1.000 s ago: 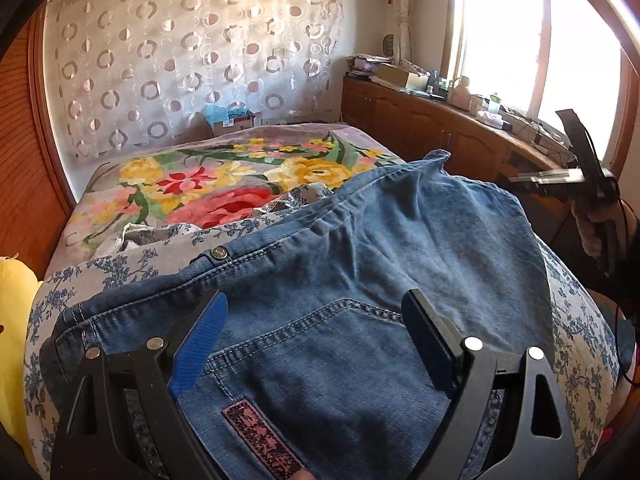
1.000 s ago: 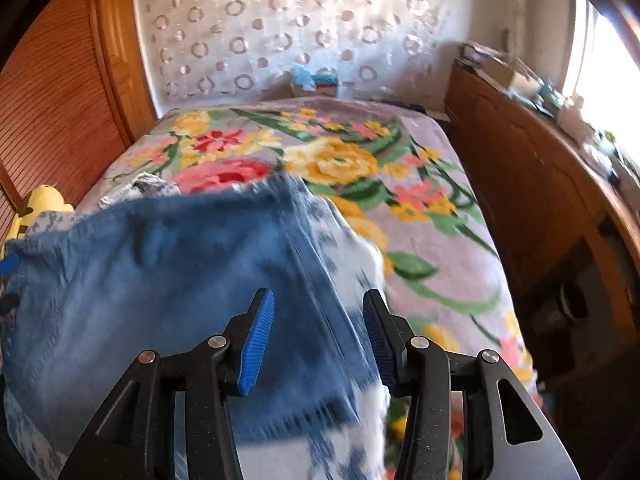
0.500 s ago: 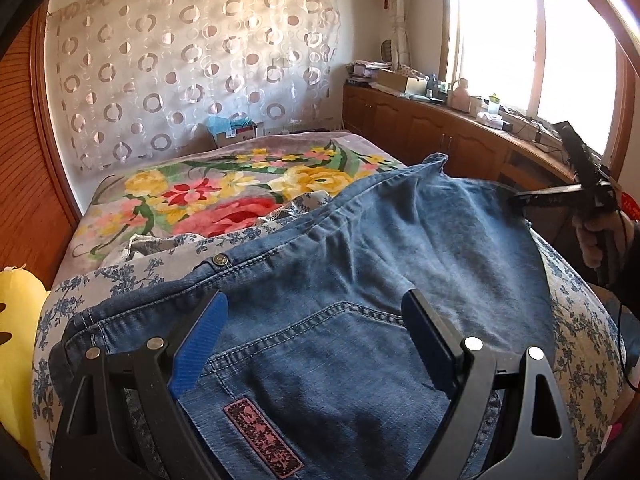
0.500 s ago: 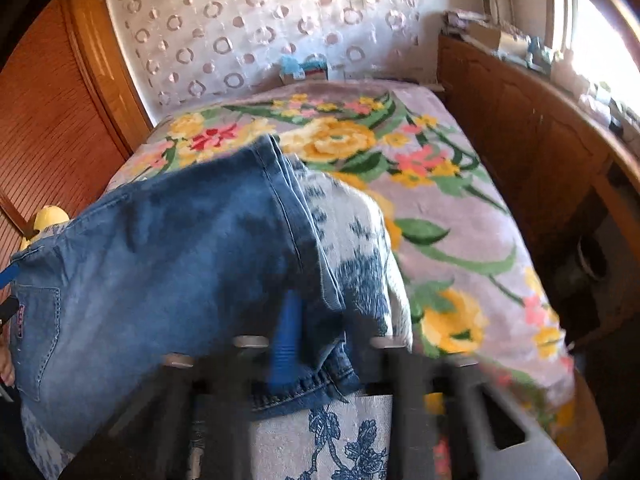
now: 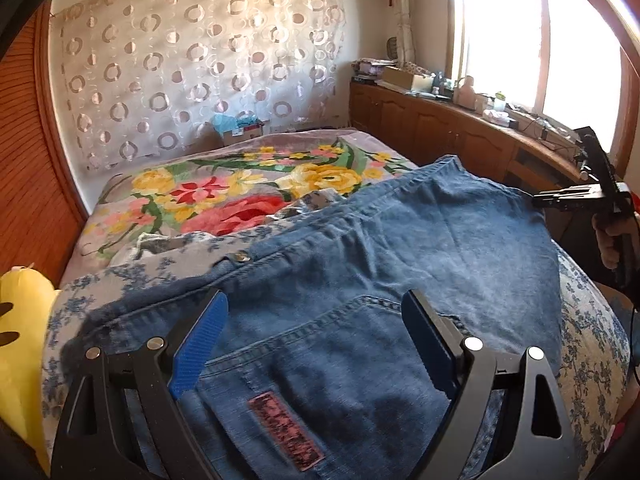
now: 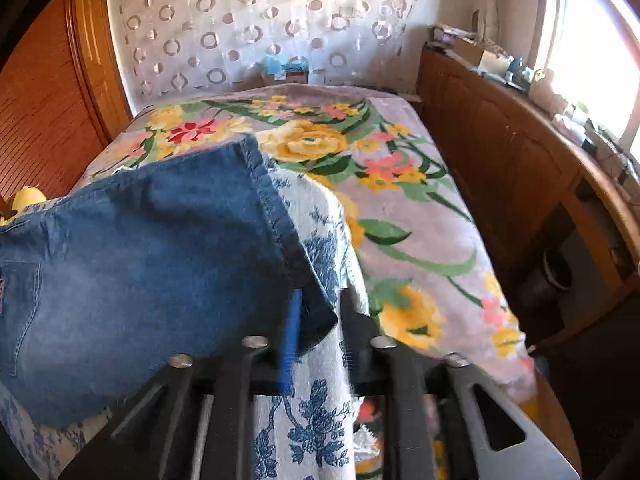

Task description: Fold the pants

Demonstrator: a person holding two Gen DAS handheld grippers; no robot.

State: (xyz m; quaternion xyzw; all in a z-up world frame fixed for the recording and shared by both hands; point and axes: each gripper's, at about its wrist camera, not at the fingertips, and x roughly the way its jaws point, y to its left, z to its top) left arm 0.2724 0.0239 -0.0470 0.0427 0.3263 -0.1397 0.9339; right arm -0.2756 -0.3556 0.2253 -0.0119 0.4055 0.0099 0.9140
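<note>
On the bed [image 6: 420, 216], denim pants [image 5: 360, 280] lie spread. The right tool [image 6: 316, 320], jaws opening around the hem corner, may let it slump; the left tool [image 5: 316, 344] hovers spread wide, gripping nothing.

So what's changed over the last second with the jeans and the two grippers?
The right gripper closed on the jeans' hem corner half a second ago; now its jaws are opening again, with the corner between them but no longer pinched. The jeans lie spread over the blue-flowered cloth much as before. The left gripper has stayed open over the back pocket, holding nothing.
</note>
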